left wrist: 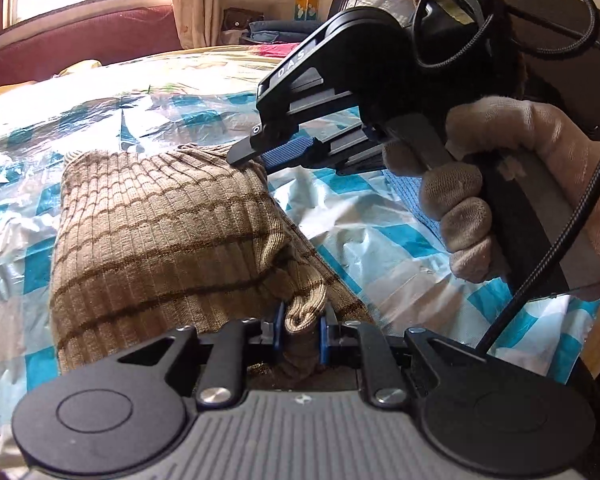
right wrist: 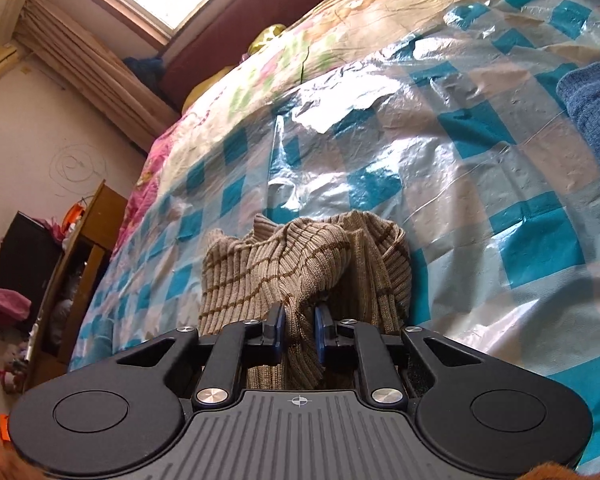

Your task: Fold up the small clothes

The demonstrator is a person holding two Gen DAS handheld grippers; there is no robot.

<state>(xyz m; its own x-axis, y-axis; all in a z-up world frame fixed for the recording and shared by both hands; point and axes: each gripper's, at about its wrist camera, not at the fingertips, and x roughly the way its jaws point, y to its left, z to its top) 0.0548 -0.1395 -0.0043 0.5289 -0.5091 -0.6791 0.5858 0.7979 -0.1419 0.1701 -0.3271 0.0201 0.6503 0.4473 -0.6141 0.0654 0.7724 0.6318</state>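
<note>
Seen only from the left wrist: right tongs (left wrist: 256,158) from the side, held by a gloved hand (left wrist: 496,200), blue-padded tips pressed onto the far corner of the tan ribbed sweater (left wrist: 160,232); a cable looping behind the handle; folded dark clothes (left wrist: 268,30) stacked beyond the bed's far edge, near the curtain. Seen only from the right wrist: a wooden cabinet (right wrist: 80,276) off the bed's side, pink bags beside it, and a blue knitted cloth (right wrist: 592,108) lying on the checked plastic sheet (right wrist: 480,184), well apart from the sweater (right wrist: 284,264).

Left tongs (left wrist: 301,336) clamped on a bunched, twisted fold at the sweater's near edge. Right tongs (right wrist: 299,334) likewise closed on a gathered fold of the same knit, pads pinching fabric from both sides.

Sweater lying on the plastic sheet (left wrist: 380,240) over the bed, partly doubled over itself. From the left wrist, long axis running away from the camera toward the window, brown stripes crossing it; far end pointing at the maroon headboard (left wrist: 80,44). From the right wrist, humped and crumpled, ribs running mostly upward.
</note>
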